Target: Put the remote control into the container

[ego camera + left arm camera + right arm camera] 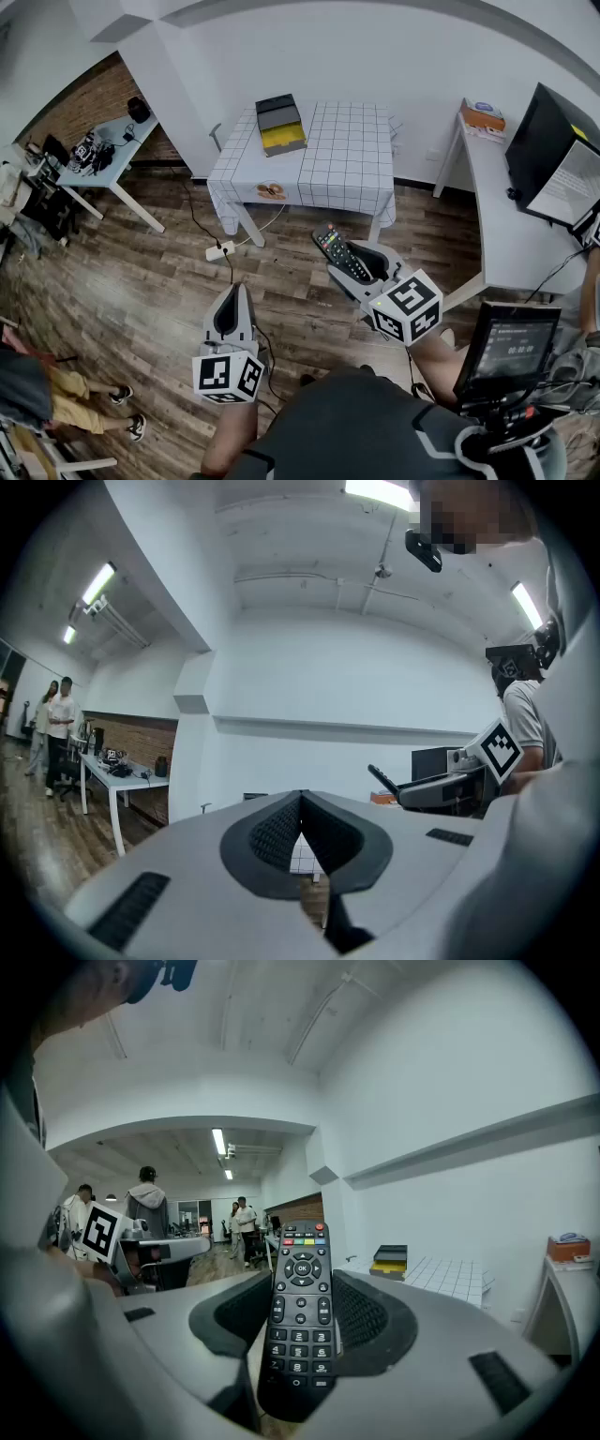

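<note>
Carrying the left claw (234, 298) pinched shut and empty; gripping the remote (339, 251) by its lower half in the right claw (367, 265), container (280, 123) well ahead on the table (347, 159). Possibly risking a slip in transit, with the long end jutting beyond the grip.

The left tongs (237, 289) and right tongs (359, 255) are grey with black pads (228, 319). Each has a white cube (228, 375) with black squares.
</note>
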Demonstrator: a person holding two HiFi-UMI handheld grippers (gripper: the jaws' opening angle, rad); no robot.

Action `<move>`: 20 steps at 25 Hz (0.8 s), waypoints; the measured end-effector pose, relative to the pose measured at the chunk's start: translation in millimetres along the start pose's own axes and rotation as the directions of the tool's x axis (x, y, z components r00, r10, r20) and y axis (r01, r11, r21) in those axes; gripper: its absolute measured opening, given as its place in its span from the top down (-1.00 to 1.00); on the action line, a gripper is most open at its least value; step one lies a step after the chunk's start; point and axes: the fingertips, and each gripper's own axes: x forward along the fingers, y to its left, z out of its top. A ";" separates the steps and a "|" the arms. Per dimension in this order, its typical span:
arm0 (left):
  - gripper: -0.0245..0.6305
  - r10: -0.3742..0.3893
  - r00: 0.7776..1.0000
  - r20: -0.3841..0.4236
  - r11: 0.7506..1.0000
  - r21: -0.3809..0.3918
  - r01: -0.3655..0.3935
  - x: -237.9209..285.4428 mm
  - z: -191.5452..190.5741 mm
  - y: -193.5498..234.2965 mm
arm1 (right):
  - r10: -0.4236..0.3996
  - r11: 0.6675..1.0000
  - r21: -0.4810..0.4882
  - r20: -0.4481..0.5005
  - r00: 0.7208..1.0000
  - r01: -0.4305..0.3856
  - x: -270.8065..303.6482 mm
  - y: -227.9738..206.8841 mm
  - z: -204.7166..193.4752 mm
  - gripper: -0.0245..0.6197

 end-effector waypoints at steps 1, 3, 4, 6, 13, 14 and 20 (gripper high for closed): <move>0.90 0.002 1.000 0.000 1.000 -0.005 -0.002 0.1 0.5 -0.4 | -0.001 1.000 0.002 -0.002 1.000 0.001 -0.3 -0.4 -0.6 0.26; 0.90 0.002 1.000 0.000 1.000 -0.012 -0.002 0.8 1.3 -2.1 | -0.002 1.000 0.007 -0.005 1.000 0.002 -0.6 -1.5 -2.0 0.26; 0.90 -0.001 1.000 -0.001 1.000 -0.014 0.001 1.7 1.4 -3.4 | -0.003 1.000 0.009 -0.006 1.000 0.003 -0.6 -2.5 -2.3 0.26; 0.90 -0.008 1.000 -0.003 1.000 -0.016 0.008 3.7 0.6 -5.6 | -0.008 1.000 0.011 -0.004 1.000 0.008 -0.4 -4.3 -2.1 0.26; 0.90 -0.034 0.999 -0.007 0.999 -0.026 0.033 5.2 -1.6 -5.5 | -0.020 1.000 0.006 0.018 1.000 0.020 -1.0 -5.0 -0.6 0.26; 0.90 -0.032 0.999 -0.008 0.999 -0.028 0.032 5.7 -1.9 -4.1 | -0.019 1.000 0.004 0.019 1.000 0.019 0.0 -4.7 -0.7 0.26; 0.90 -0.037 0.999 -0.009 0.999 -0.025 0.037 9.6 -3.0 0.6 | -0.018 1.000 0.012 0.014 1.000 0.018 6.2 -5.1 -1.0 0.26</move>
